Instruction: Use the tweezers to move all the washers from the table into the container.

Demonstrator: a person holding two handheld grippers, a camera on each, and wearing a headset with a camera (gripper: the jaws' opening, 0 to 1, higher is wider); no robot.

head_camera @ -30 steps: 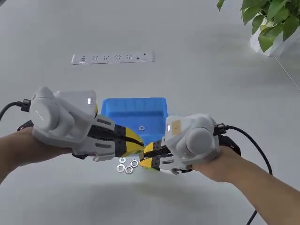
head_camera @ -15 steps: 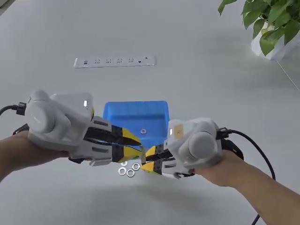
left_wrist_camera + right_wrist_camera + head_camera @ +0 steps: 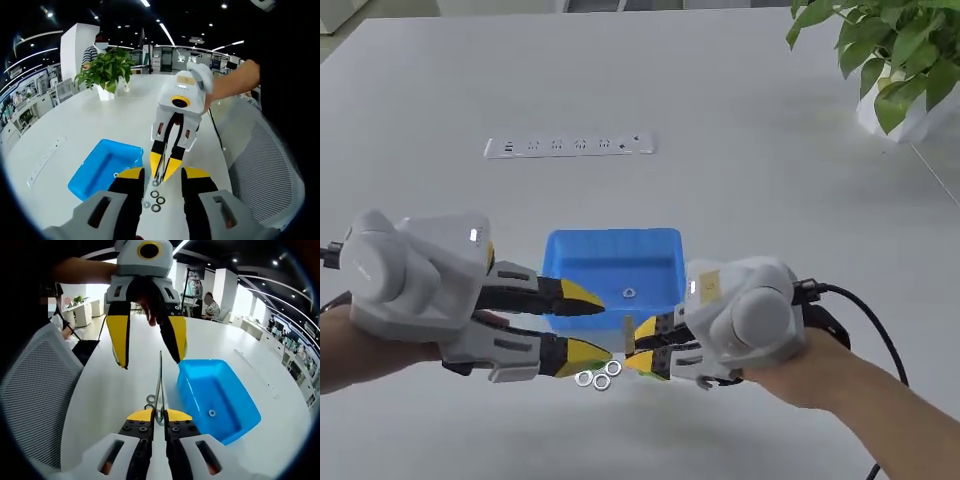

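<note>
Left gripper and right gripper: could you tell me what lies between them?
In the left gripper view, a few washers on the table, with the right gripper's tweezers pointing over them.

I see a white power strip (image 3: 570, 146) lying flat, well apart from a leafy green potted plant (image 3: 885, 45) off to the right. A grey mesh chair (image 3: 265, 165) stands nearby.

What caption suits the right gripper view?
Right gripper shut on metal tweezers beside blue plastic container holding one round washer.

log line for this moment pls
right tool: shut on tweezers | tweezers: tips by table washers | left tool: open | container: one washer inside
</note>
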